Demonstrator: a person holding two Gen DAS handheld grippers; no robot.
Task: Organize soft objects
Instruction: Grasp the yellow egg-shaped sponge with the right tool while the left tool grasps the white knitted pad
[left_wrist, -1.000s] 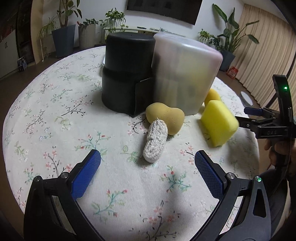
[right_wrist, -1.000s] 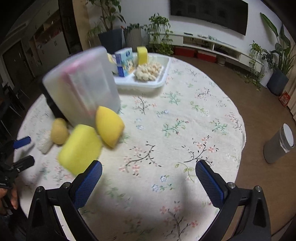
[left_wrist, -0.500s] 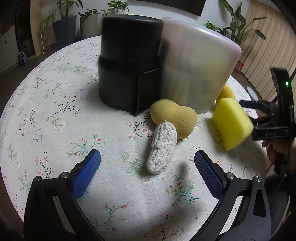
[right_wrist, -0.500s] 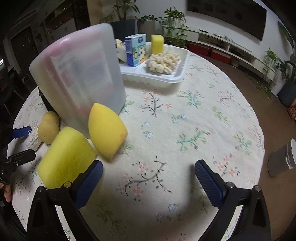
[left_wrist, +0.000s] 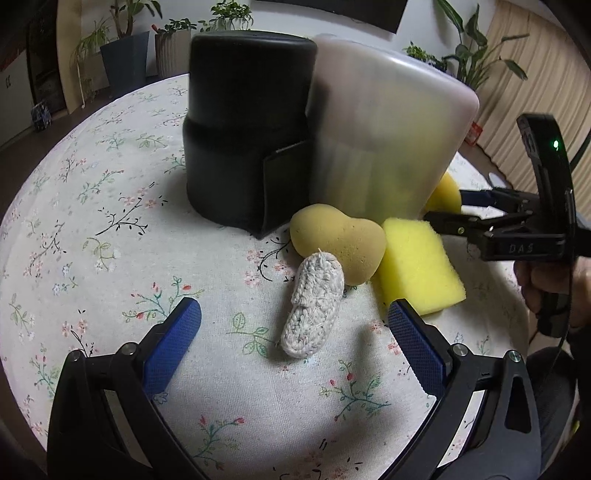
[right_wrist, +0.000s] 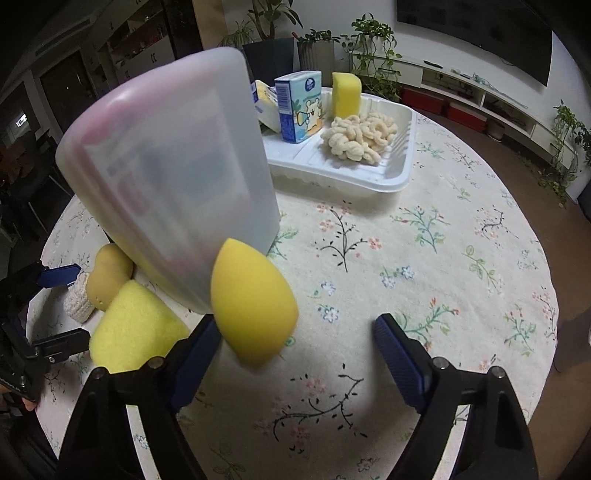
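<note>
From the left wrist camera, the left gripper (left_wrist: 293, 325) hangs over the flowered tablecloth (left_wrist: 110, 229) with its blue-padded jaws standing wide and nothing pressed between them; a knitted off-white piece (left_wrist: 314, 306) lies on the cloth in the gap ahead of the pads, leaning against a tan peanut-shaped sponge (left_wrist: 338, 243). Just right of that sponge lies a yellow block sponge (left_wrist: 417, 269). Behind them stand a black round container (left_wrist: 245, 140) and a frosted plastic box (left_wrist: 384, 136), side by side. The right gripper (left_wrist: 448, 206) reaches in from the right edge, held by a hand (left_wrist: 546, 277). From the right wrist camera, the right gripper's jaws have just been narrowing yet are still apart, a yellow teardrop sponge (right_wrist: 251, 306) between them, close against the left pad, the right pad well clear of it. The block sponge sits just left. Farther back a white tray (right_wrist: 402, 162) holds a small carton (right_wrist: 301, 107), another yellow sponge (right_wrist: 345, 94) and a knot of pale cord (right_wrist: 360, 136)
</note>
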